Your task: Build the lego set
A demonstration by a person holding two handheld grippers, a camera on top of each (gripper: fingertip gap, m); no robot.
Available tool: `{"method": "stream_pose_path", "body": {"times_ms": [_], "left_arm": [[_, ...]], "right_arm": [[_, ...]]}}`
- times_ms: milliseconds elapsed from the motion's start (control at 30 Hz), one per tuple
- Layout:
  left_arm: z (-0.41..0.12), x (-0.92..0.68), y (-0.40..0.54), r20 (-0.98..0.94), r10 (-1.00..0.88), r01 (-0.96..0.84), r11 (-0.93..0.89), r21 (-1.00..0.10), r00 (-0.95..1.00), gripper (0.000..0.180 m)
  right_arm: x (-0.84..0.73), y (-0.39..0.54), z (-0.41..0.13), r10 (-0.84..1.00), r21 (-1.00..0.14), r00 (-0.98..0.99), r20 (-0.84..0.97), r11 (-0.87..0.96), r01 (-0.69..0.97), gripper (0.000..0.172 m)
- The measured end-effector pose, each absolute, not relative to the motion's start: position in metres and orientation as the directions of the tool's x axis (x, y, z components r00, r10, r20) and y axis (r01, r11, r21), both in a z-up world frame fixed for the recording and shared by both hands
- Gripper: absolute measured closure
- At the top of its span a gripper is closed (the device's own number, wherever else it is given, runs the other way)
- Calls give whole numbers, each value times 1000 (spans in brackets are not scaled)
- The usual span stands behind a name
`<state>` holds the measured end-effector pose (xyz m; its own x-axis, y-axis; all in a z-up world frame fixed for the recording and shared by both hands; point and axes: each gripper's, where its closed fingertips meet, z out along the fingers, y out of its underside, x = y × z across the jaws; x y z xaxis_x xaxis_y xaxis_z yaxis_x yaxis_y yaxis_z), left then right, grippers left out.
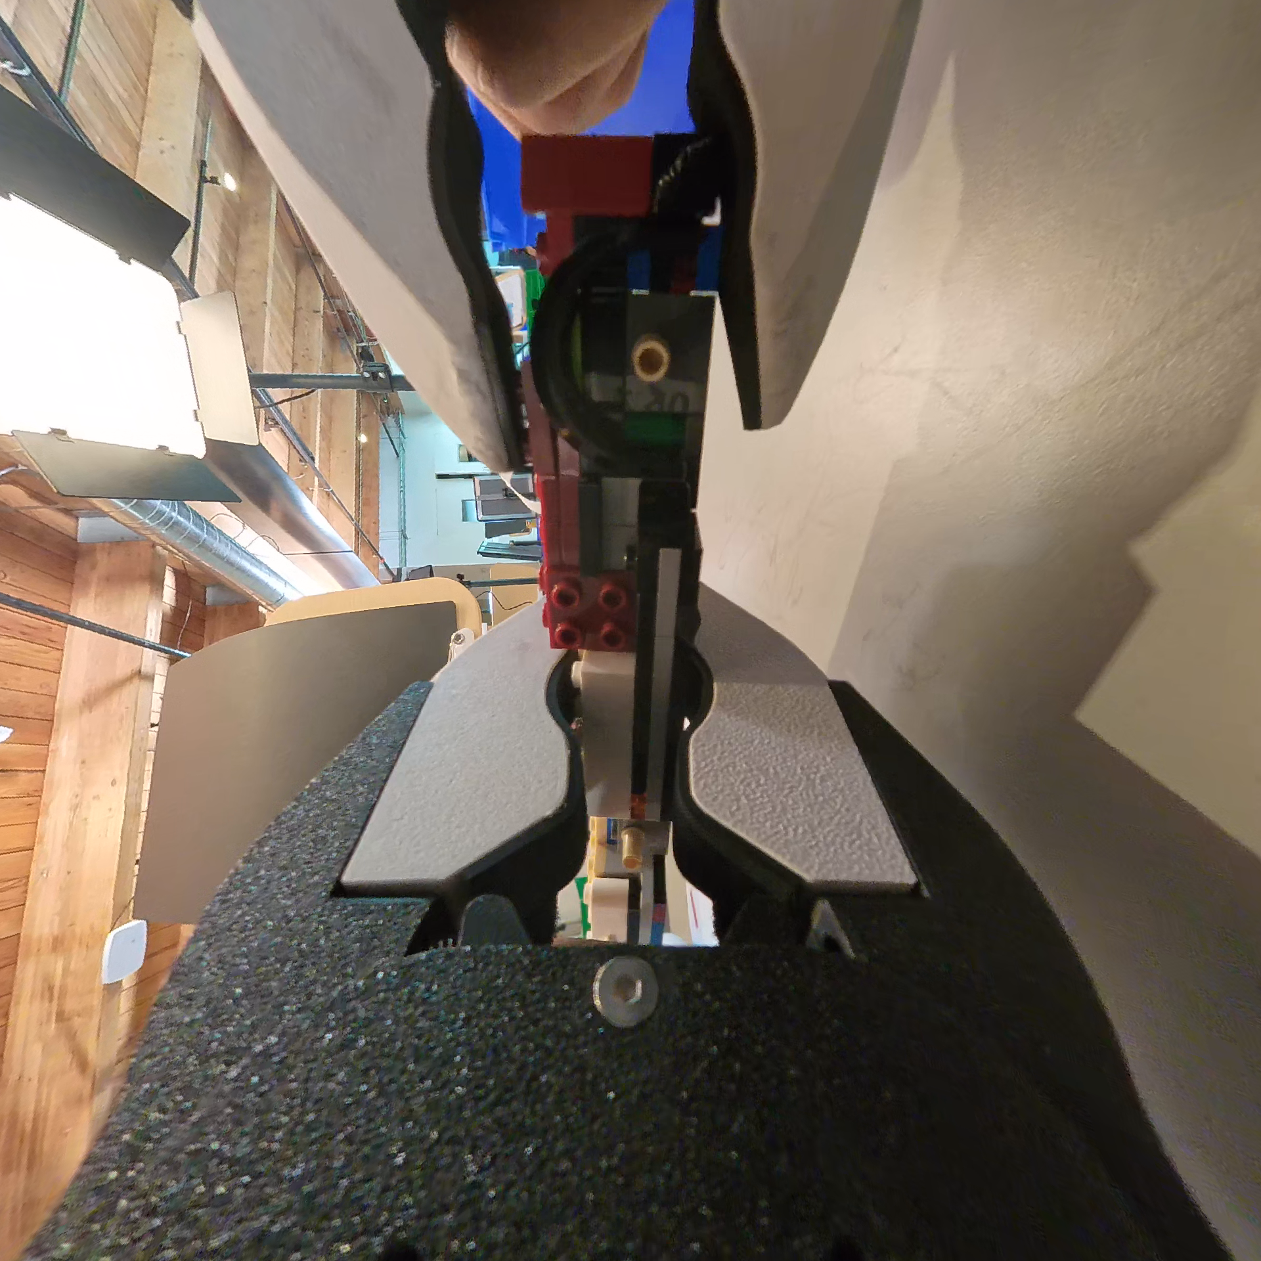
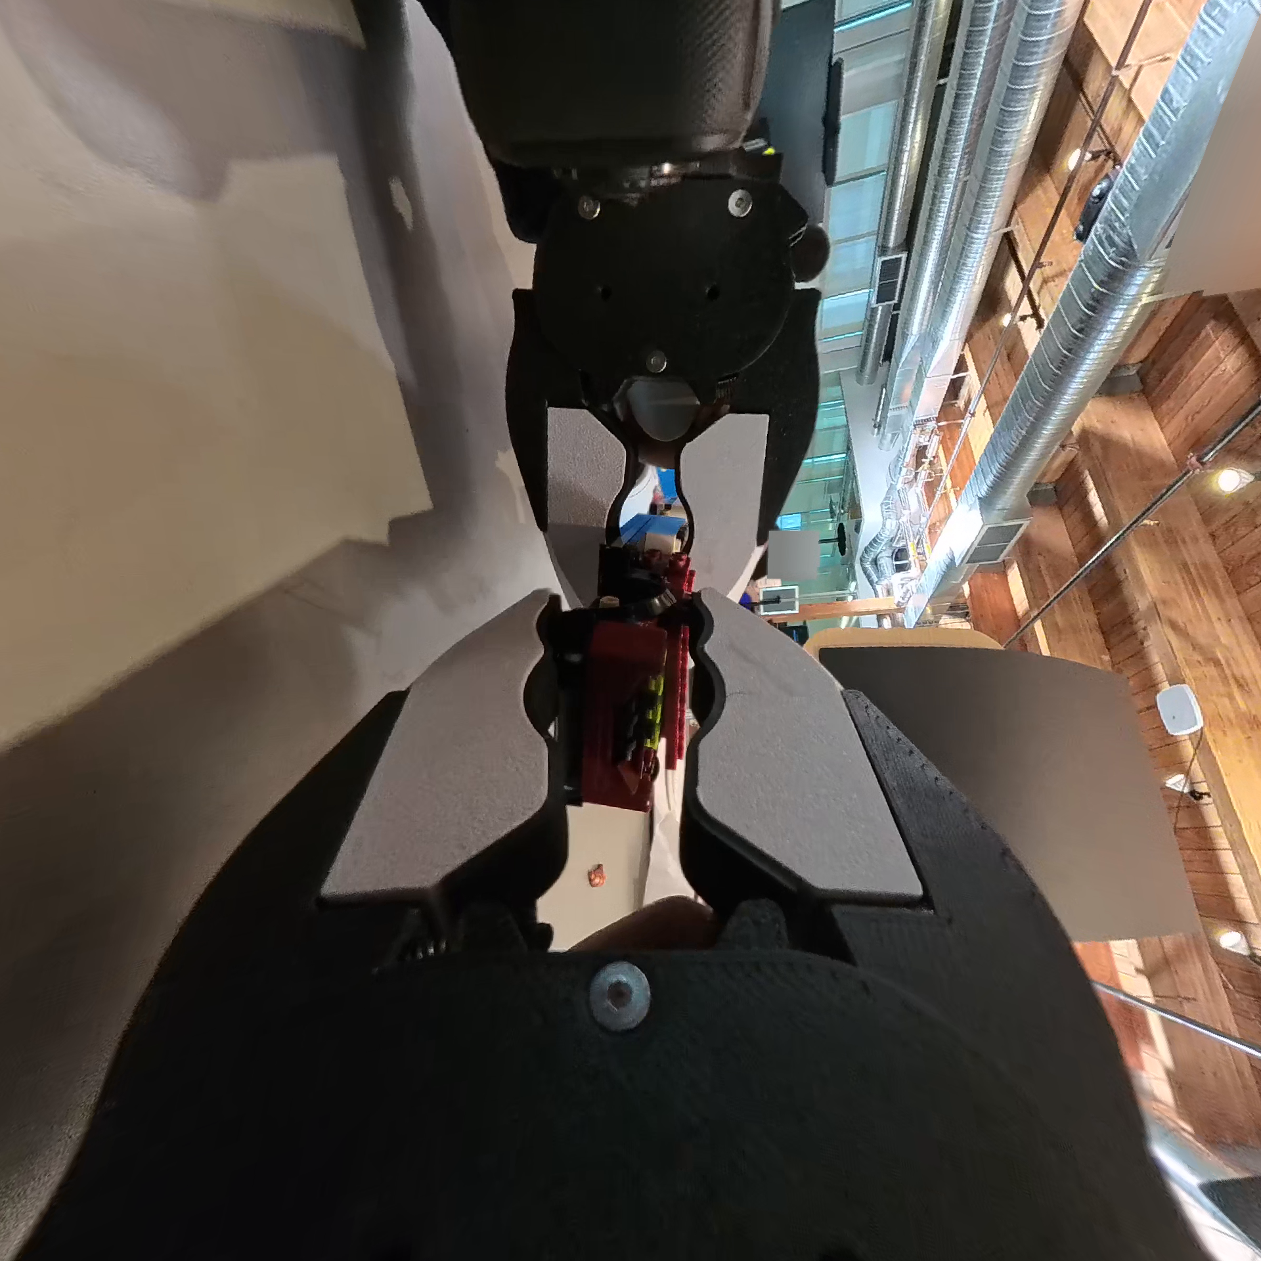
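Gripping one brick model (image 1: 617,437), left tongs (image 1: 628,682), right tongs (image 2: 617,614) opposite

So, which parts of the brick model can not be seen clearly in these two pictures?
- Left wrist view: the near end of the brick model sinks between the left gripper fingers.
- Left wrist view: its far end is covered by the right gripper and a fingertip.
- Right wrist view: the model's dark side lies in shadow, details unreadable.
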<state>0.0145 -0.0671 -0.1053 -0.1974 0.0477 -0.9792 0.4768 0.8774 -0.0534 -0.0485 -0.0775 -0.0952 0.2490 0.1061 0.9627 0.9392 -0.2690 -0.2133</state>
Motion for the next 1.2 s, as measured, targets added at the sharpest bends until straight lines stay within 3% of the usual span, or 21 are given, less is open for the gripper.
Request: {"method": "stream_pose_path", "body": {"times_ms": [233, 633, 1200], "left_arm": [[-103, 13, -69, -978, 17, 486, 870, -88, -206, 155], [-102, 12, -70, -981, 34, 487, 871, -65, -193, 155], [-102, 12, -71, -980, 42, 491, 869, -60, -194, 156]], "right_arm": [[-47, -81, -98, 153, -233, 287, 946, -294, 927, 120], [-43, -87, -93, 176, -58, 117, 977, -305, 950, 134], [-46, -86, -95, 200, -60, 121, 972, -289, 956, 134]]}}
